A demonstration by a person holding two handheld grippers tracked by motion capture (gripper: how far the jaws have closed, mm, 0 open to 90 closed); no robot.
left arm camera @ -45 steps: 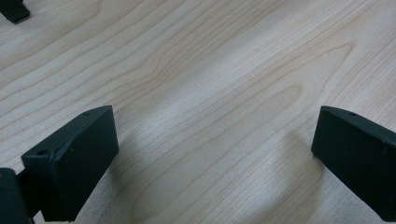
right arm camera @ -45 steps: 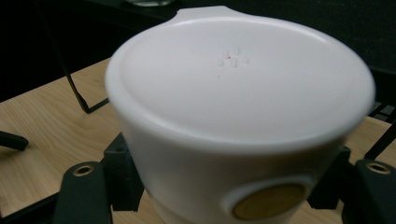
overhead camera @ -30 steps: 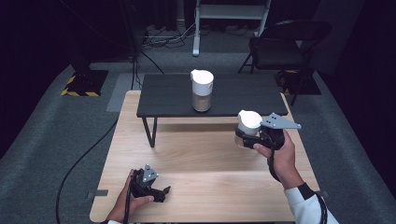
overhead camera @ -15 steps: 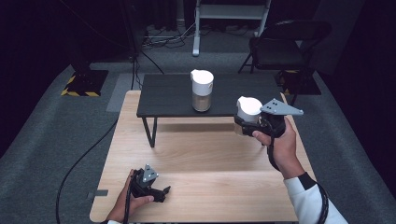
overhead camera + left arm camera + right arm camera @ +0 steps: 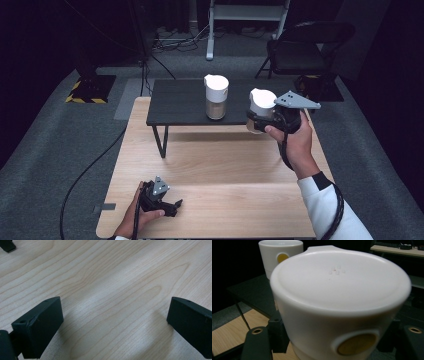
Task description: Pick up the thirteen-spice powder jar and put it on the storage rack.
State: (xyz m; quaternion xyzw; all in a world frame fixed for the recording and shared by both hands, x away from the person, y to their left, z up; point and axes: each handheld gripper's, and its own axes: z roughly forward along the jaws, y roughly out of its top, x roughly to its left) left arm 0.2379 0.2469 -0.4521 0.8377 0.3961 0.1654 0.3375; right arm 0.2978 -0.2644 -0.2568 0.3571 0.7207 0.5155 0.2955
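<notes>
We hold a white-lidded jar (image 5: 261, 107) in the right tongs (image 5: 260, 120), clamped around its lower body and raised just off the right end of the low black shelf (image 5: 180, 97), where a second white-lidded jar (image 5: 216, 96) stands upright near the middle. In the right gripper view the carried jar's lid (image 5: 339, 277) looms large, a round gold spot (image 5: 355, 343) on its side, with the standing jar (image 5: 280, 253) close behind it. Our left tongs (image 5: 170, 205) rest on the wooden surface (image 5: 225, 165) near its front edge, their jaws spread wide over bare wood and holding nothing. The risks, as we judge them: the grip sits low on a tall, top-heavy jar, so a quick swing could tip it out of the jaws; a low approach could knock its base on the shelf edge; and setting it down too near the standing jar could topple that one.
</notes>
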